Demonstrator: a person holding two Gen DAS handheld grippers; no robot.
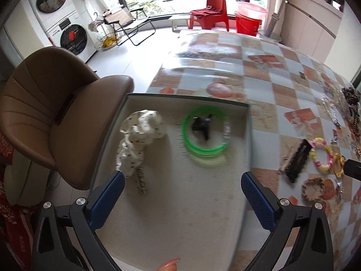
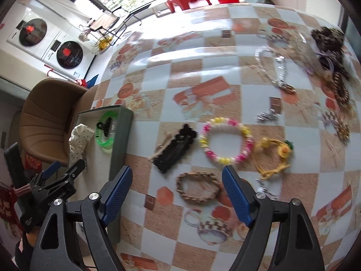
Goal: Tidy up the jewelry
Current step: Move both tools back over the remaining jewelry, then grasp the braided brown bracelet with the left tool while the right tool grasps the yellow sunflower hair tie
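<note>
Braided tan bracelet (image 2: 198, 187) on tablecloth (image 2: 225, 72) between spread, empty right gripper (image 2: 176, 180) fingers, pickup step; left gripper (image 1: 182, 179) spread over tray (image 1: 248, 135); next: descend, pinch, carry to tray.

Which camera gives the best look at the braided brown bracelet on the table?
The right wrist view: the braided brown bracelet lies whole and fairly sharp just ahead of the open right gripper. The left wrist view shows it only small and blurred near the right edge.
</note>
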